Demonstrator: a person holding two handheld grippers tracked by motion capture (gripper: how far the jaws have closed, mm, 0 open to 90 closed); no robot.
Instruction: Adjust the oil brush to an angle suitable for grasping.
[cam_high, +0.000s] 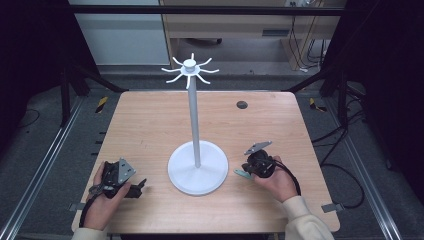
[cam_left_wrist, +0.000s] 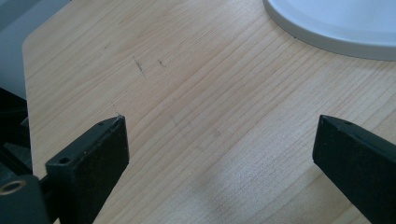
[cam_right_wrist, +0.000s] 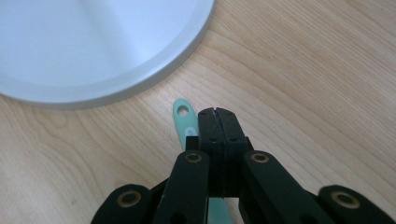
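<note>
Wooden table (cam_high: 150, 120), white stand (cam_high: 196, 150) at centre — round base, thin upright pole, ring of curved hooks on top, all bare. Small dark round spot (cam_high: 242, 104) on the table at far right of the pole.

Left gripper (cam_high: 139, 187) lies low at the near left of the table, held in the left hand (cam_high: 102, 200), pointing toward the base. Left gripper view: its jaws stand wide apart with bare wood between them, nothing held; the rim of the base sits at the upper right, clear of both jaws.

Right gripper (cam_high: 246, 171) is held in the right hand (cam_high: 280, 182) at the near right, just beside the base, grey plate on top, cable looping back past the wrist. Right gripper view: the jaws are pressed fully together. A thin mint-green handle (cam_right_wrist: 183, 119) with a hole at its tip pokes out along the left side of the jaws and shows again under them — whether it is pinched or just lies beneath, can't tell. Its tip is near the base rim, not touching. In the high view a green sliver shows at the gripper's left edge.
</note>
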